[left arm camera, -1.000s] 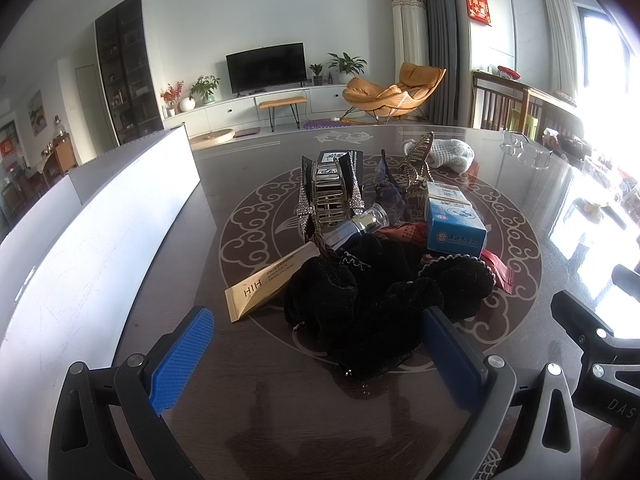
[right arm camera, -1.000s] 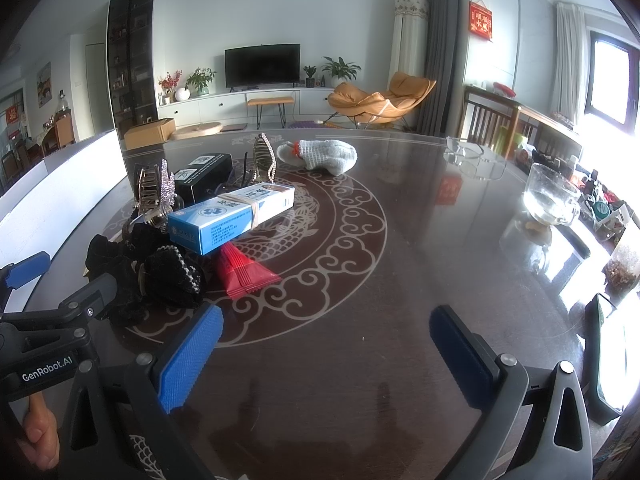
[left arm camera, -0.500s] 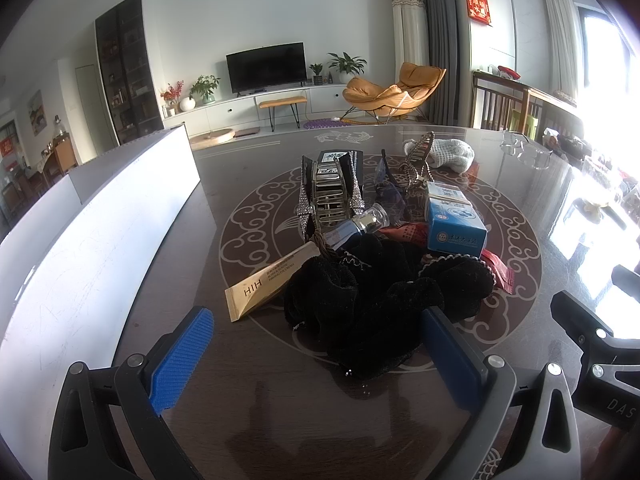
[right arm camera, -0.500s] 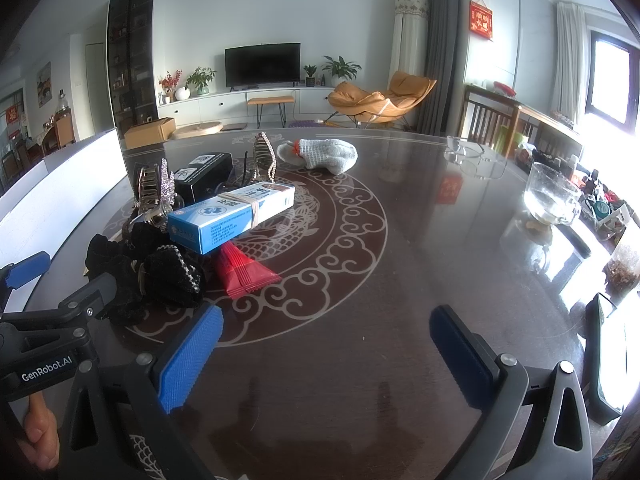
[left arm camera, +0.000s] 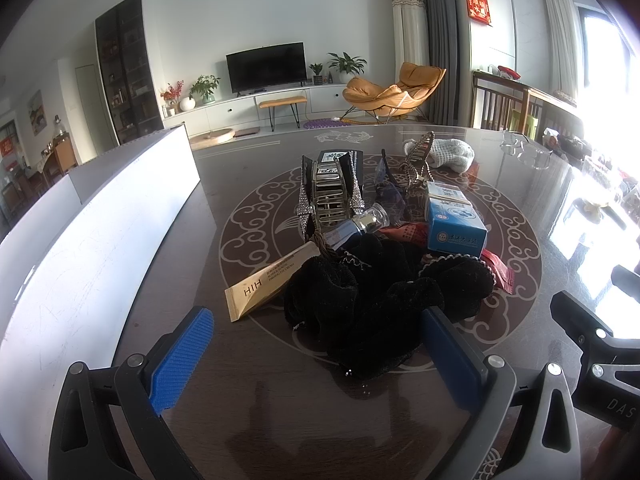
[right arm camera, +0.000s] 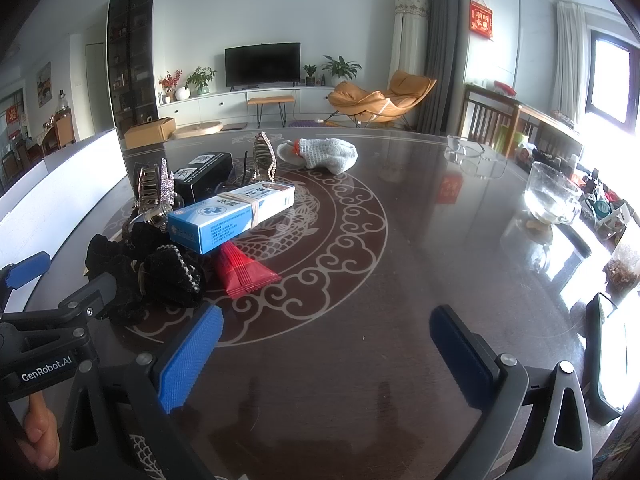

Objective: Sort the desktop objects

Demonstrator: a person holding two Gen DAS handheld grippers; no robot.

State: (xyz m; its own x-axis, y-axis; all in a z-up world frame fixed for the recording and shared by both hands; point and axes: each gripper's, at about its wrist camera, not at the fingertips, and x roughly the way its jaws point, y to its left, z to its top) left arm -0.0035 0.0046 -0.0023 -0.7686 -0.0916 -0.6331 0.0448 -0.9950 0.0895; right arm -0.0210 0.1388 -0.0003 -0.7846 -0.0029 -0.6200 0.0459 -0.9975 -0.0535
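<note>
**Both grippers spread before a heap of small things on the round table**

Plainly legible in the left wrist view, a gold tube (left arm camera: 272,286) carries "HIH" and a smaller line ending in "EYE CREAM"; it lies at the left of the heap, touching the black velvet scrunchies (left arm camera: 380,300). The left gripper (left arm camera: 316,364) is spread wide, holding nothing, its right pad just beside the scrunchies. Behind them stand a rhinestone hair claw (left arm camera: 328,196), a small glass bottle (left arm camera: 360,224) and a blue medicine box (left arm camera: 454,220) with Chinese print too small to read.

Only the right wrist view shows the box's long side, bound with a rubber band and resting on red sachets (right arm camera: 242,272). It also shows "GenRobot.AI" on the other tool's body, a black box (right arm camera: 204,172) behind the claw, a white knitted sock (right arm camera: 324,154) well apart from the heap, and a glass bowl (right arm camera: 550,196) at the far right. The right gripper (right arm camera: 326,354) is likewise spread, over the bare dark table (right arm camera: 400,280).
</note>
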